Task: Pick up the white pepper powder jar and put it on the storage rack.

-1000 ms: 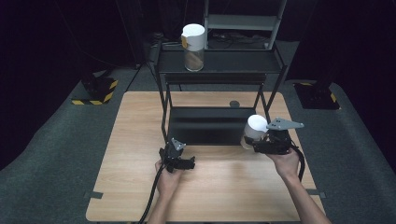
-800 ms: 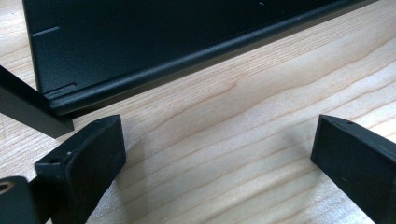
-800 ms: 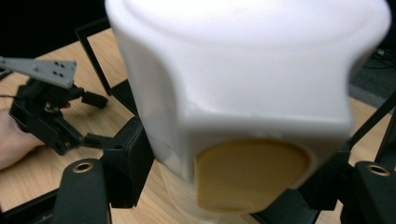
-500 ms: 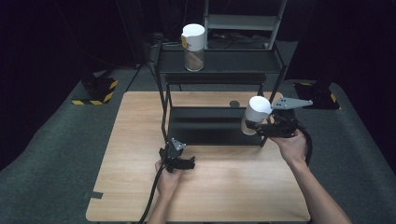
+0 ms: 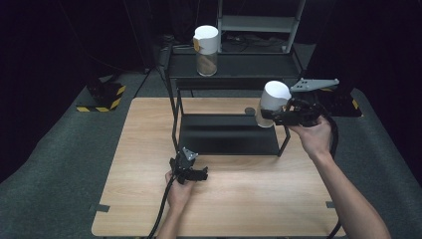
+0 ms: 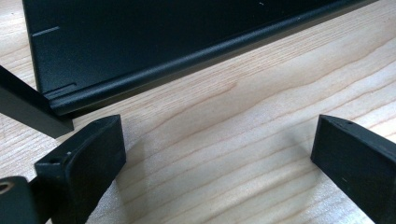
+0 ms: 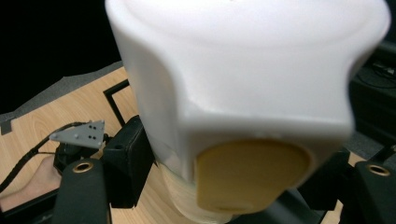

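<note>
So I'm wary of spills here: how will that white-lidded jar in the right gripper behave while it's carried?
The jar is tall with a bulky white lid, so it may be top-heavy and tip when set down. The right gripper clamps below the lid; the smooth wall could slip or twist. Its weight is hard to judge.
</note>
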Demonstrator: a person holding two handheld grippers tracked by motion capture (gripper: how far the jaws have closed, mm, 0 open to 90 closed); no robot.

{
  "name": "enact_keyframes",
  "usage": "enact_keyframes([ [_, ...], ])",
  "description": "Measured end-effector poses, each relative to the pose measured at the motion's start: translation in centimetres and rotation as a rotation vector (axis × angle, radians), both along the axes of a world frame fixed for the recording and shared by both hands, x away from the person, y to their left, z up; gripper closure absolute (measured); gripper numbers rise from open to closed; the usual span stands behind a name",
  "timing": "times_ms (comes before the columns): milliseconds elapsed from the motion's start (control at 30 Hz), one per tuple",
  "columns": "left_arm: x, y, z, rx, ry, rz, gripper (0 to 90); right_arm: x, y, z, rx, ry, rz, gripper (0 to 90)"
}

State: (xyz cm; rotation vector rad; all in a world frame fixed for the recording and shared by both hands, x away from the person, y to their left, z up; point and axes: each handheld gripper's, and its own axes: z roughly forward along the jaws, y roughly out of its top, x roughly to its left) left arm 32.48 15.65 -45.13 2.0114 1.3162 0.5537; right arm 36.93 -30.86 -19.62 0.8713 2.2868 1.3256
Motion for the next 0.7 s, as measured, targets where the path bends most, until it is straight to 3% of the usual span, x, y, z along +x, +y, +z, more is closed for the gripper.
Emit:
enact_keyframes([
  [400, 0.0, 0.0, 0.0, -0.001, -0.002, 0.002, 3.1, 1.6, 0.9, 4.7, 0.002, 0.004, 0.005, 30.1],
  [700, 0.0, 0.0, 0.0, 0.002, -0.001, 0.001, 3.1, 2.6, 1.8, 7.8, -0.008, 0.004, -0.033, 30.1],
])
